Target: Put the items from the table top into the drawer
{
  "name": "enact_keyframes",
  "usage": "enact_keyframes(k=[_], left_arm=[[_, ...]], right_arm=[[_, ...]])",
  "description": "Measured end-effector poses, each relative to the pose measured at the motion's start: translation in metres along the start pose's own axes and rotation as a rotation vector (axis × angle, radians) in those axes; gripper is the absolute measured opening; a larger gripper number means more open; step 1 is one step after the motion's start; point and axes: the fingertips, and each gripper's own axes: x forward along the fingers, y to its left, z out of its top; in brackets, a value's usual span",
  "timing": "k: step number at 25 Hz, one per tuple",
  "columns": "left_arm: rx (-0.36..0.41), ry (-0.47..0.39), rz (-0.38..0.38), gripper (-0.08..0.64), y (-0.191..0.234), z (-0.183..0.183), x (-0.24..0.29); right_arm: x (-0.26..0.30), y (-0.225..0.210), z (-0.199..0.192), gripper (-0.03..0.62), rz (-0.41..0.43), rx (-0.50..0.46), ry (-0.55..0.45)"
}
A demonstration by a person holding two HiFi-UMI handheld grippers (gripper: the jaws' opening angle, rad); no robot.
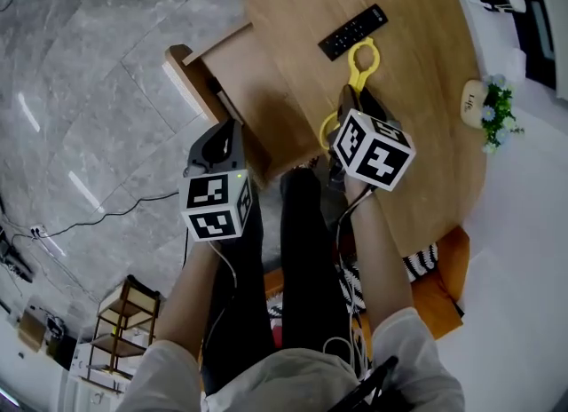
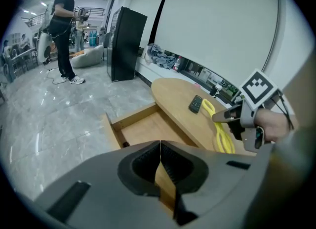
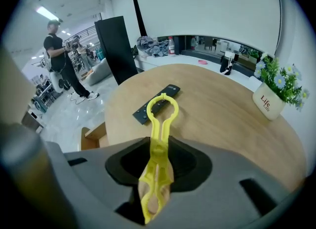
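Observation:
A yellow plastic jar-opener tool (image 1: 361, 64) hangs over the near edge of the round wooden table (image 1: 426, 126). My right gripper (image 1: 349, 99) is shut on its handle end, and its ring end (image 3: 162, 107) points away from me. A black remote control (image 1: 353, 32) lies flat on the table just beyond the tool's ring. The drawer (image 1: 232, 77) stands pulled out at the table's left side, and its wooden bottom (image 2: 148, 130) shows bare. My left gripper (image 1: 231, 128) hovers over the drawer's near end, shut (image 2: 160, 150) with nothing between its pads.
A white pot of flowers (image 1: 479, 104) stands at the table's right edge. An orange seat with a striped cushion (image 1: 435, 268) is under the table by my legs. A small shelf unit (image 1: 120, 326) and cables lie on the grey floor. A person (image 2: 64, 30) stands far off.

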Motion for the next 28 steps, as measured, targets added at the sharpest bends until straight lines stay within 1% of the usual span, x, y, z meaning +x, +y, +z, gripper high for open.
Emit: enact_keyframes(k=[9,13,17,22,28], left_arm=[[-0.078,-0.037,0.066,0.011,0.061,-0.02,-0.037],[-0.127,-0.05,0.095,0.011,0.087,-0.034,-0.05],[-0.171,-0.064,0.117,0.011,0.103,-0.045,-0.062],[-0.202,-0.07,0.129,0.011,0.117,-0.057,-0.071],[-0.215,-0.073,0.135,0.011,0.123,-0.064,-0.075]], right_arm=[[-0.007,0.079,-0.018,0.104,0.07,-0.113,0.005],[-0.006,0.118,-0.03,0.104,0.115,-0.19,0.014],[-0.008,0.151,-0.043,0.104,0.156,-0.262,0.026],[-0.009,0.174,-0.056,0.104,0.179,-0.317,0.038],[-0.009,0.184,-0.065,0.104,0.195,-0.366,0.051]])
